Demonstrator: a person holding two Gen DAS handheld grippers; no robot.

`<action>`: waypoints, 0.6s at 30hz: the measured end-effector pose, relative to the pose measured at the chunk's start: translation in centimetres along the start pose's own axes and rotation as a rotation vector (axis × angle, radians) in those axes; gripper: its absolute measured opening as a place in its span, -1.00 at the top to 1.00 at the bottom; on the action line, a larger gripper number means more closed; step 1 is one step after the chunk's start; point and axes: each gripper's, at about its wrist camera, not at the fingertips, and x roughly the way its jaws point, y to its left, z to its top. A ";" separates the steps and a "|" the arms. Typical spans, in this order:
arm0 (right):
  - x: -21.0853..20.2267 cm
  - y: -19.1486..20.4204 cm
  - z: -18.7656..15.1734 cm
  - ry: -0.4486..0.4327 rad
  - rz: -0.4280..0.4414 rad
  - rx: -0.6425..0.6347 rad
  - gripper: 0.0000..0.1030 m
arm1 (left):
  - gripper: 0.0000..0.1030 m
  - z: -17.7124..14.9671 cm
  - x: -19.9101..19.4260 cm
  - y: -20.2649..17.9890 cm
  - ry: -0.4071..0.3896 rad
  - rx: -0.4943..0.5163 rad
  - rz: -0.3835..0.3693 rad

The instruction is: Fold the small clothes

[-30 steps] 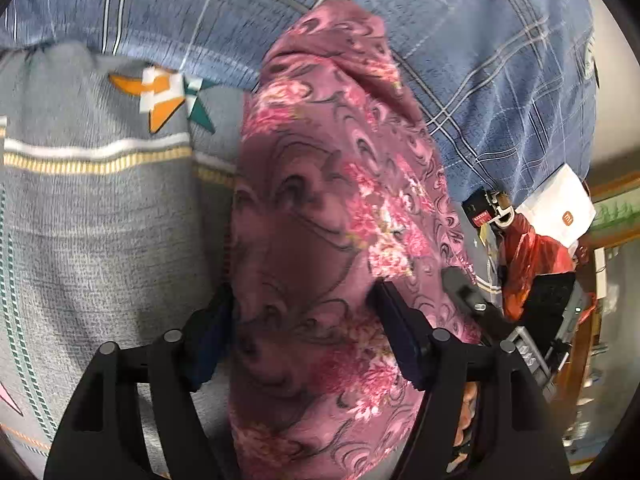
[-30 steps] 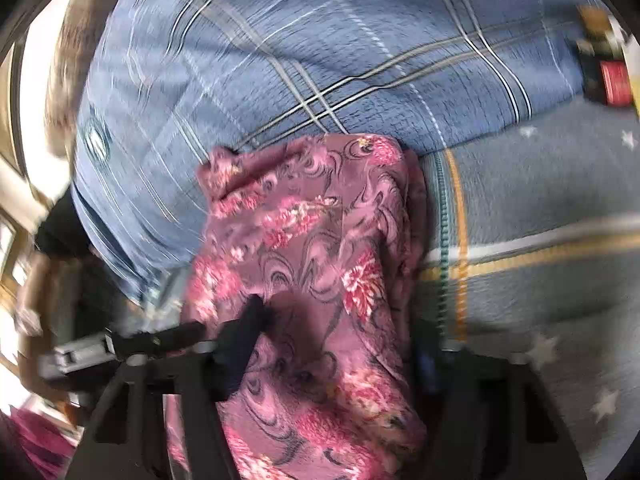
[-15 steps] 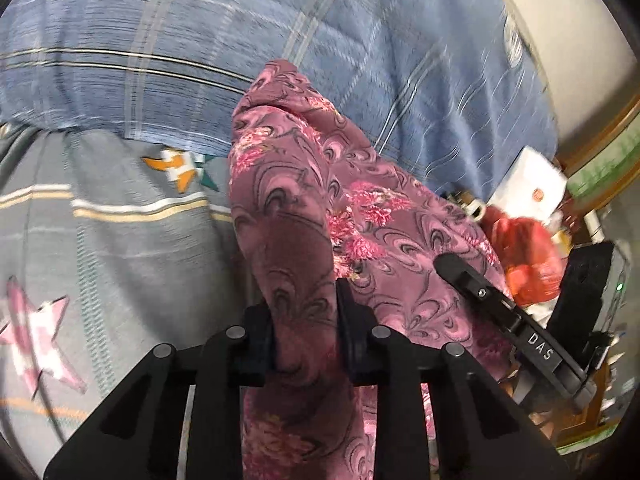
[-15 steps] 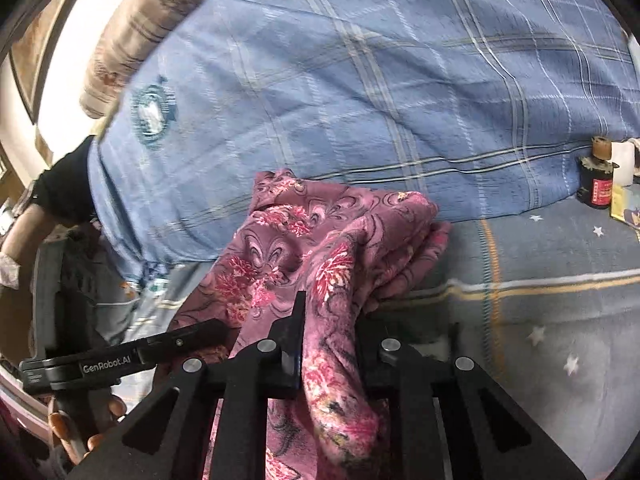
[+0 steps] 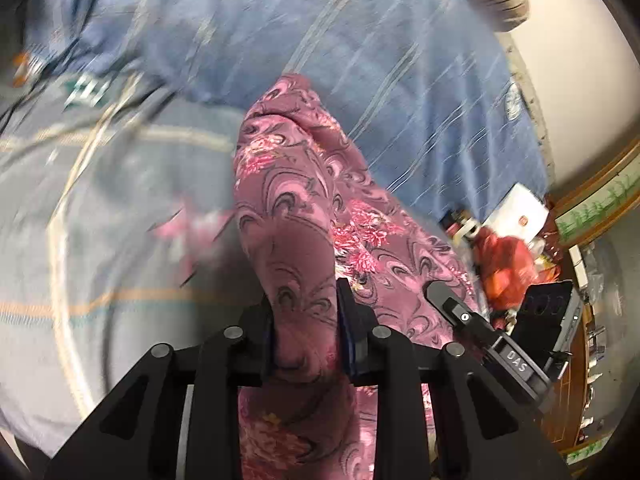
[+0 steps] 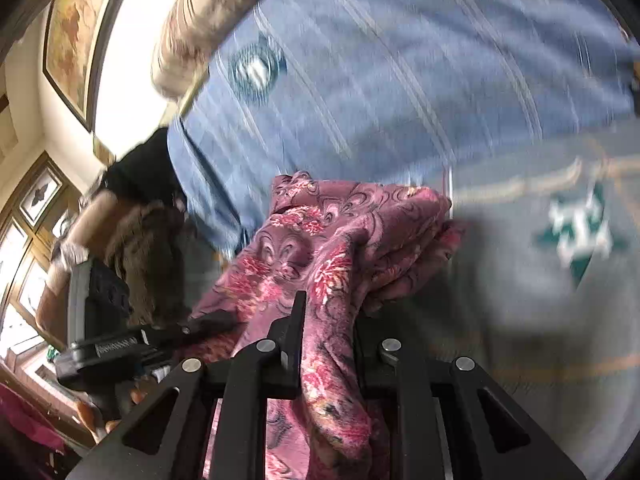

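A purple-pink floral garment (image 5: 296,200) hangs bunched above the bed, held at two places. My left gripper (image 5: 305,312) is shut on one fold of it, the cloth pinched between both pads. In the right wrist view the same garment (image 6: 344,240) drapes over and between the fingers of my right gripper (image 6: 326,336), which is shut on another fold. The other gripper's black finger (image 5: 472,320) shows at the right of the left wrist view, and again at the left (image 6: 152,340) of the right wrist view. The garment's lower part is hidden behind the fingers.
Below lies a grey bedsheet (image 5: 100,240) with stripes and star prints, and a blue plaid quilt (image 5: 360,60) is heaped behind it. At the bed's right edge sit a red bag (image 5: 504,264), a white box (image 5: 516,212) and a black device (image 5: 548,316). A framed picture (image 6: 76,36) hangs on the wall.
Both grippers went from open around the garment on the bed to shut on folds of it, then lifted it and swept it sideways; the background is now motion-blurred.
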 end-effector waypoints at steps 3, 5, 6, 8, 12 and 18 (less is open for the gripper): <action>3.1 -1.6 -3.9 0.093 -0.059 0.013 0.64 | 0.54 -2.1 2.3 4.0 0.081 -0.053 0.053; 4.0 -2.5 -5.6 0.134 -0.099 0.007 0.51 | 0.37 -3.3 3.7 6.0 0.128 -0.082 0.072; 3.6 -2.7 -5.7 0.126 -0.094 0.011 0.42 | 0.33 -3.6 3.7 6.6 0.125 -0.087 0.061; 2.6 -2.7 -4.9 0.126 -0.088 0.020 0.37 | 0.33 -3.6 2.8 6.7 0.110 -0.072 0.031; 0.9 -2.9 -1.4 0.021 -0.097 0.048 0.28 | 0.18 -1.5 0.9 5.6 0.007 -0.004 0.048; 6.7 -3.9 1.0 0.136 -0.143 0.091 0.94 | 0.05 2.9 3.3 4.5 -0.001 0.024 0.063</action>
